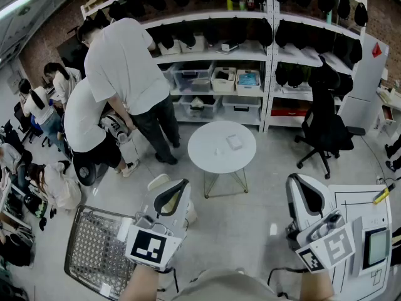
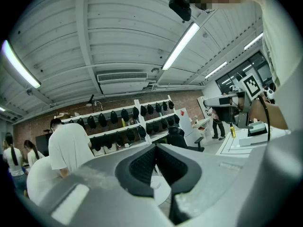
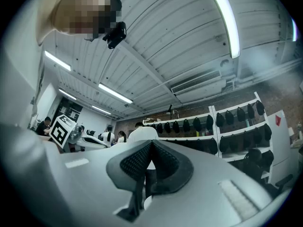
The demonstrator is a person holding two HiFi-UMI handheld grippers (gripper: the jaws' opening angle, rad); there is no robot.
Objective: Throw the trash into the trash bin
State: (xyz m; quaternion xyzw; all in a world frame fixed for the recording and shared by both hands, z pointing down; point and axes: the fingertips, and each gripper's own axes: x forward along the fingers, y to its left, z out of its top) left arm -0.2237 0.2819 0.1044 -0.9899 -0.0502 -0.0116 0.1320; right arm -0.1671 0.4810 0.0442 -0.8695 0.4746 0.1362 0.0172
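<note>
Your left gripper (image 1: pixel 179 183) and right gripper (image 1: pixel 299 178): matt grey plastic, black textured pads (image 2: pixel 142 164); bin (image 1: pixel 94 243): metal wire mesh; table (image 1: pixel 213 137): smooth matt white top; floor (image 1: pixel 250 218): smooth, faintly glossy.

One round white table (image 1: pixel 207 144) bears two white trash scraps: a bigger scrap (image 1: pixel 234 142) and a smaller scrap (image 1: pixel 219 150), both near its middle. One black office chair (image 1: pixel 322 130), one wire-mesh trash bin (image 1: pixel 94 246).

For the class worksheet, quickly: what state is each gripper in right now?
Left gripper: closed, nothing between the jaws.
Right gripper: closed, nothing between the jaws.
</note>
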